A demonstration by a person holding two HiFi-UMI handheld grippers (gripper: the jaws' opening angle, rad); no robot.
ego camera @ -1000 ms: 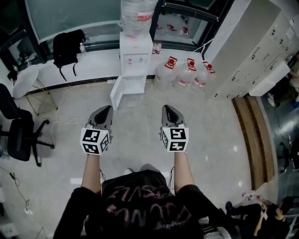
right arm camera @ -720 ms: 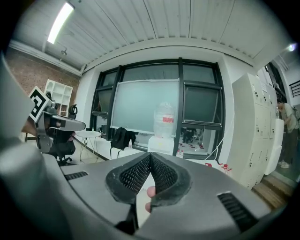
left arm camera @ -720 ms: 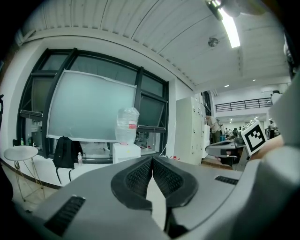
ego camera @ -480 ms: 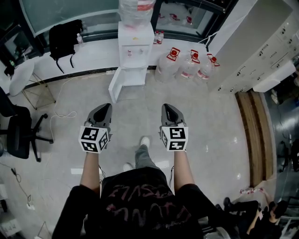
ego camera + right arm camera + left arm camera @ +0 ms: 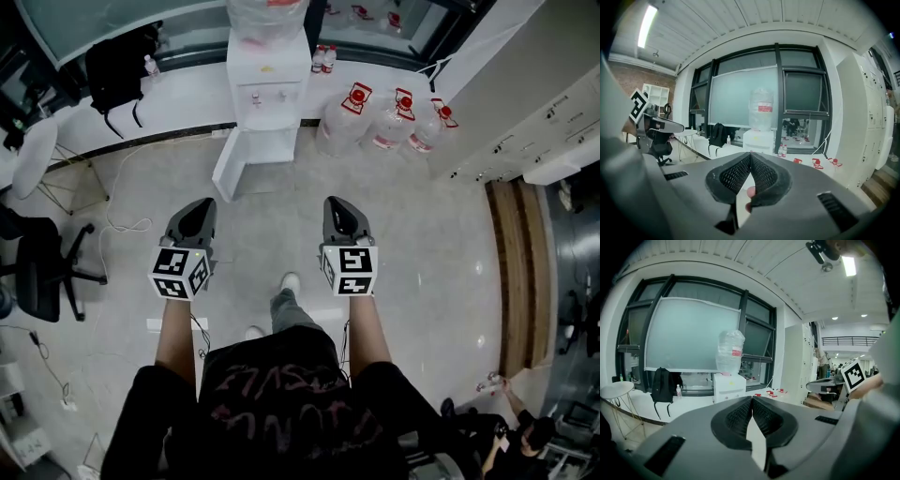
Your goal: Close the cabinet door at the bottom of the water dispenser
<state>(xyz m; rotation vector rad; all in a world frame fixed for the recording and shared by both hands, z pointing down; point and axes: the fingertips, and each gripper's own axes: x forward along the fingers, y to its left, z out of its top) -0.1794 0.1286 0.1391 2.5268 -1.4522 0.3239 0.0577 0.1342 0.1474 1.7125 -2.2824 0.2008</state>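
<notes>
1. The water dispenser (image 5: pixel 267 80) stands at the far edge of the floor (image 5: pixel 281 234), backed against the low white ledge (image 5: pixel 187 108) under the window. Its bottom cabinet door (image 5: pixel 228 169) hangs open, so the task is not yet done.
2. The door is an upright white panel, apparently hinged on the dispenser's left side in the head view. Its free edge swings out toward the person and slightly left.
3. The left gripper (image 5: pixel 197 208) has its jaws pressed together with nothing between them. The right gripper (image 5: pixel 337 206) is likewise closed and grips nothing.
4. Both grippers are held side by side, pointing forward at the dispenser and well apart from it.
5. The door lies ahead, slightly right of the left gripper's line and clearly left of the right gripper's. The left hand looks the nearer one.
6. My judgement is that closing it calls for reaching the panel's outer face, which turns leftward, and sweeping it rightward toward the cabinet.
7. The floor is pale, glossy tile, bare between the person and the door.
8. Spare water jugs (image 5: pixel 389 117) sit just right of the dispenser, with white lockers (image 5: pixel 525 112) beyond. A black backpack (image 5: pixel 117 61) rests on the ledge to the left, and an office chair (image 5: pixel 42 272) stands at the floor's left edge.
</notes>
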